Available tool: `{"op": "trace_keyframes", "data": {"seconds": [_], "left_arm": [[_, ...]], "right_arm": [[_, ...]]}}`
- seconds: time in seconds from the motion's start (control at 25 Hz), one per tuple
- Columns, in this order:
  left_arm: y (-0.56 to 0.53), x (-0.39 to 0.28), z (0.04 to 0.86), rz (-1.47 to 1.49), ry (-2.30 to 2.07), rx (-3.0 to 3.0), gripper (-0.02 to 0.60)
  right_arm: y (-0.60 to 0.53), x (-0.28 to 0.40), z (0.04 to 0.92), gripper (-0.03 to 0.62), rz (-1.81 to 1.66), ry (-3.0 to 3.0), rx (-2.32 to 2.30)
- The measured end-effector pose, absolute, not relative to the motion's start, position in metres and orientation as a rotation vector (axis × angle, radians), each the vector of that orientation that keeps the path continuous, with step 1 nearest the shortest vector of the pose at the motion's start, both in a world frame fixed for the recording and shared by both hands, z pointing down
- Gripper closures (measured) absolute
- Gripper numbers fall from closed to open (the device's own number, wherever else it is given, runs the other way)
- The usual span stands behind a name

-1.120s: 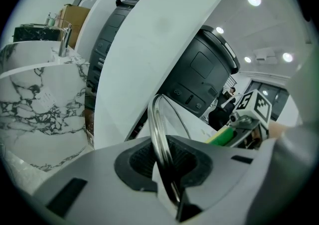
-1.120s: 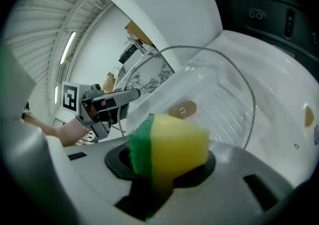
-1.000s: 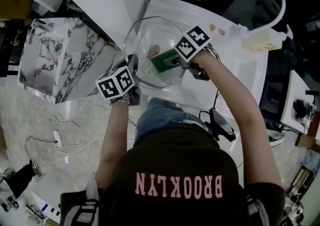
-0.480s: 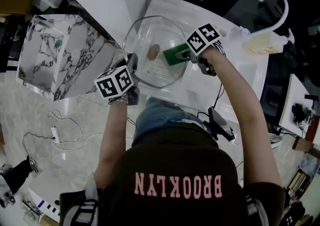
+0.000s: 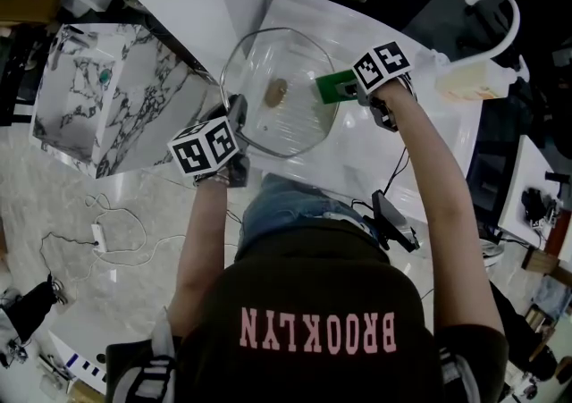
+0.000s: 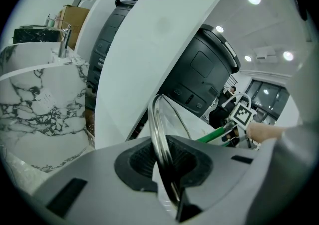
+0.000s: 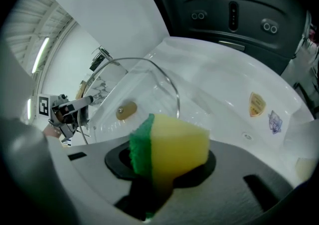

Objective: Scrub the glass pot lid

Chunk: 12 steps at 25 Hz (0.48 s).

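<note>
The glass pot lid [image 5: 290, 129] stands tilted over the white counter, its brown knob [image 5: 275, 92] facing me. My left gripper [image 5: 234, 117] is shut on the lid's near-left rim; the metal rim [image 6: 158, 131] runs between its dark pads. My right gripper [image 5: 347, 88] is shut on a yellow and green sponge [image 7: 172, 146], green [image 5: 332, 87] in the head view. The sponge sits at the lid's right edge, and I cannot tell whether it touches the glass. The right gripper view shows the lid [image 7: 142, 87] and knob [image 7: 126, 110] left of and beyond the sponge.
A marble-patterned block [image 5: 107, 97] stands left of the lid. The white counter [image 5: 402, 151] carries a pale soap bottle [image 5: 469, 79] and a curved white spout [image 5: 500, 8] at the far right. A black appliance [image 6: 199, 69] rises behind. Cables lie on the floor [image 5: 98, 240].
My right gripper has carried the sponge from the lid's middle out to the right and a little away, to the lid's right edge. The left gripper and the lid have held still.
</note>
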State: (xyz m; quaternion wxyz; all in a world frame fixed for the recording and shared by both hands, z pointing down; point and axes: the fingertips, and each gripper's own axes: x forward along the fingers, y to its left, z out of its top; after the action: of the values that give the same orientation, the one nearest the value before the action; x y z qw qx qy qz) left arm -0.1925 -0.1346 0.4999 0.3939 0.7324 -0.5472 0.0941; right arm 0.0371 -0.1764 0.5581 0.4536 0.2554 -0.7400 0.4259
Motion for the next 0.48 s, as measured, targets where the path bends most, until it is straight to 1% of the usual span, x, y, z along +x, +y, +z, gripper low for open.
{"op": "trace_keyframes", "data": {"seconds": [0.24,0.36,0.48], "left_arm": [[-0.135,-0.193,0.499,0.24,-1.388,1.858,0.538],[-0.136,-0.191,0.502,0.229,-1.373,1.853,0.538],[-0.136,-0.189,0.503,0.218,-1.362,1.847,0.538]], "right_arm": [[-0.189,0.055,0.559,0.467,1.007,-1.806,0.735],[-0.189,0.042,0.544,0.468,0.95,-1.874,0.729],[-0.187,0.015,0.507,0.468,0.975,-2.024,0.686]]}}
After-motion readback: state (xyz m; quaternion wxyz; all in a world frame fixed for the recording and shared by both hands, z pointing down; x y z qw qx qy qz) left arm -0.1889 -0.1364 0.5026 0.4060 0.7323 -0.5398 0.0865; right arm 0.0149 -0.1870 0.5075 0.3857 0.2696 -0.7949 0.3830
